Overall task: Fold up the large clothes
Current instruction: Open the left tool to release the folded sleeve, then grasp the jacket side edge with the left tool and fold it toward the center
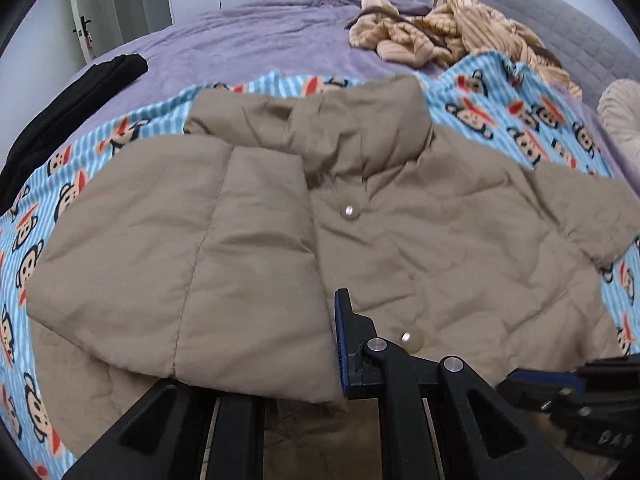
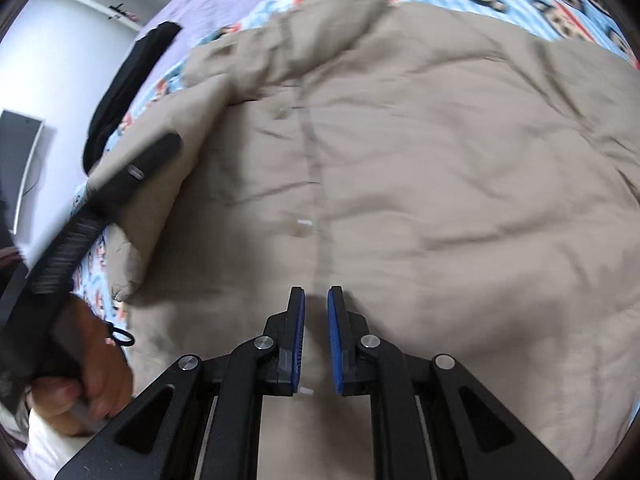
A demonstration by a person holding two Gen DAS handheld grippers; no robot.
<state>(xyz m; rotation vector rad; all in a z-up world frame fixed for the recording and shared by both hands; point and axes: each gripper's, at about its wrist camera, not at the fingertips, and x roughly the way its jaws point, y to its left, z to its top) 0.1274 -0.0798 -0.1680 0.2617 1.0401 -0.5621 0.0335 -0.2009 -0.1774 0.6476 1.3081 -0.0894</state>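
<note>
A tan quilted puffer jacket [image 1: 420, 216] lies front up on a monkey-print blanket, collar toward the far side. Its left sleeve [image 1: 208, 272] is folded across the chest. My left gripper [image 1: 316, 344] is shut on the cuff end of that sleeve; only its right finger [image 1: 344, 332] shows, the other is under the fabric. In the right wrist view the jacket [image 2: 460, 180] fills the frame. My right gripper [image 2: 316, 312] hovers just above the button placket with a narrow empty gap between its pads. The right gripper also shows at the lower right of the left wrist view [image 1: 568, 388].
A blue striped monkey-print blanket [image 1: 92, 152] lies on a purple bed cover [image 1: 248, 44]. A black garment [image 1: 68, 100] lies at the left, and a tan striped garment [image 1: 452, 36] is heaped at the back right. A grey headboard [image 1: 560, 28] stands beyond.
</note>
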